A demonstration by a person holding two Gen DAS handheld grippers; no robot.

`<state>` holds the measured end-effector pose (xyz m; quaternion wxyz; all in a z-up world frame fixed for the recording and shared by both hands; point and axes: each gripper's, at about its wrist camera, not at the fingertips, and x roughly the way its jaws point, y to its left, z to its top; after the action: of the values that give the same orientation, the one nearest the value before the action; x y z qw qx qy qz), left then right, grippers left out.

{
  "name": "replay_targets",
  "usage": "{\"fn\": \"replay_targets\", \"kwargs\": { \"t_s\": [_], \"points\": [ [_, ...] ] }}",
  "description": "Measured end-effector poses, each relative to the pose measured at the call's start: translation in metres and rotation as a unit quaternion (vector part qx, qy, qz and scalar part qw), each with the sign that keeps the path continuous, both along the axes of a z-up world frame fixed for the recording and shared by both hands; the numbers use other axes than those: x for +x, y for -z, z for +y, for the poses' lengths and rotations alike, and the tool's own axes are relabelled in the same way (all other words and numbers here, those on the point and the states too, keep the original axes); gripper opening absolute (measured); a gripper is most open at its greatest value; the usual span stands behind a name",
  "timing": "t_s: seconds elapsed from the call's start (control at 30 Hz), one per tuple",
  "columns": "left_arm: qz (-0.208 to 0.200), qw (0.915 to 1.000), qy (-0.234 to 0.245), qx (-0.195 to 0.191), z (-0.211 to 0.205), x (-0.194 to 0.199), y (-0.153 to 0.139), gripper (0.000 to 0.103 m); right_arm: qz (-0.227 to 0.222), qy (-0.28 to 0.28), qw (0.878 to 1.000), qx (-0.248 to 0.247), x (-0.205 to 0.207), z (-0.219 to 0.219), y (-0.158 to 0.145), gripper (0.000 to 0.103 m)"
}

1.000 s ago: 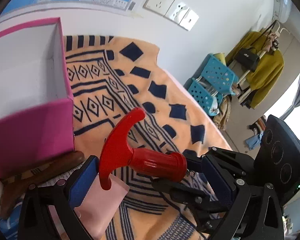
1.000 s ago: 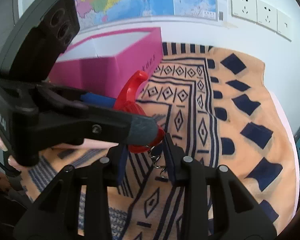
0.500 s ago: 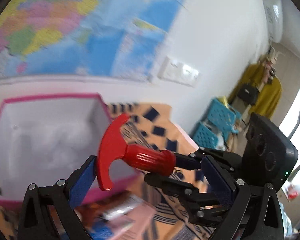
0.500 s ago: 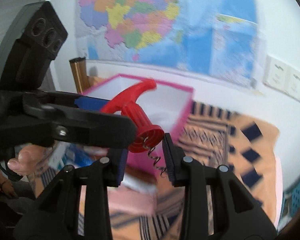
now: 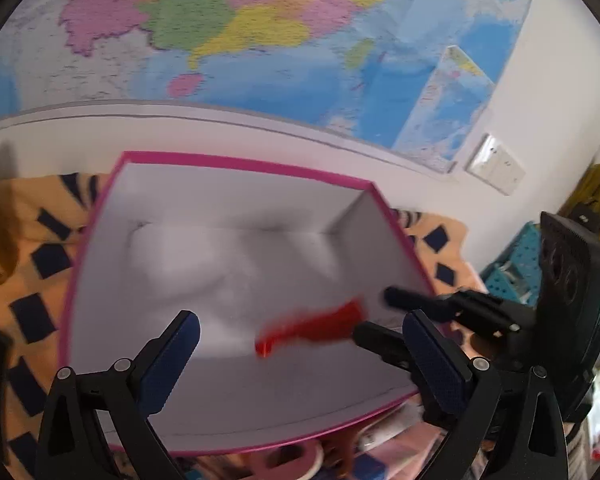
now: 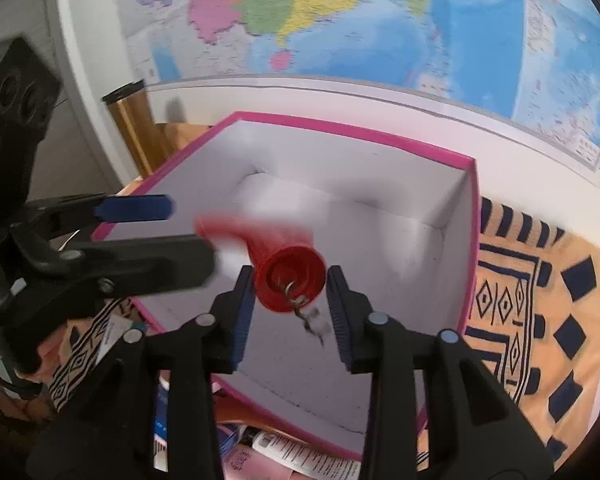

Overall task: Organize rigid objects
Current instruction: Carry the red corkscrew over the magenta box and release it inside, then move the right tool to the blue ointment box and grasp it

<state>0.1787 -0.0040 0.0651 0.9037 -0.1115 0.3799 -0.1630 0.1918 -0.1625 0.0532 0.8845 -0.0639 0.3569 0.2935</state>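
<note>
A red corkscrew (image 6: 288,276) with a metal spiral hangs blurred in the air above the open pink box (image 6: 470,208), between the spread pads of my right gripper (image 6: 290,314), touching neither. In the left wrist view the corkscrew (image 5: 316,326) is a red streak over the box's white inside (image 5: 220,264). My left gripper (image 5: 300,364) is open and empty above the box; it also shows in the right wrist view (image 6: 140,236).
The box stands on an orange cloth with dark blue patterns (image 6: 540,320) against a wall with a map (image 5: 260,40). Packets and small items (image 6: 300,456) lie in front of the box. A gold cylinder (image 6: 134,128) stands at the back left.
Both grippers rose and swung over the box. They opened, and the corkscrew left their hold and now falls blurred above the box.
</note>
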Motion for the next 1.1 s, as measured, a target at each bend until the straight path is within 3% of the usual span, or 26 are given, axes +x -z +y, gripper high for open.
{"fn": "replay_targets", "kwargs": {
  "t_s": [0.03,0.1,0.27,0.33,0.47,0.6,0.9,1.1],
  "points": [
    [-0.004,1.0000,-0.001,-0.001,0.002,-0.002,0.001,0.103,0.002,0.002,1.000,0.005,0.000,-0.002,0.001,0.063],
    [-0.012,0.9999,-0.004,-0.003,0.007,-0.008,-0.002,0.103,-0.001,0.011,1.000,0.013,-0.001,-0.006,0.000,0.073],
    [-0.059,0.9977,-0.018,0.027,0.022,-0.057,-0.011,0.103,-0.018,0.022,0.999,0.038,-0.029,-0.019,-0.009,0.073],
    [-0.070,0.9959,-0.025,0.053,0.028,-0.088,-0.004,0.103,-0.032,0.012,0.998,0.047,-0.056,-0.020,-0.008,0.080],
    [-0.068,0.9945,-0.042,0.068,0.039,-0.129,0.018,0.103,-0.048,-0.013,0.998,0.032,-0.115,-0.012,0.013,0.080],
    [-0.026,0.9960,-0.053,0.067,0.042,-0.158,0.056,0.103,-0.039,-0.018,0.999,-0.002,-0.149,0.000,0.047,0.080],
    [-0.020,0.9973,0.001,0.071,0.005,-0.165,0.073,0.103,-0.028,0.004,1.000,-0.008,-0.151,-0.008,0.067,0.077],
    [-0.006,0.9968,0.005,0.079,0.006,-0.156,0.077,0.103,-0.048,-0.021,0.998,-0.044,-0.141,0.001,0.069,0.075]
  ]
}}
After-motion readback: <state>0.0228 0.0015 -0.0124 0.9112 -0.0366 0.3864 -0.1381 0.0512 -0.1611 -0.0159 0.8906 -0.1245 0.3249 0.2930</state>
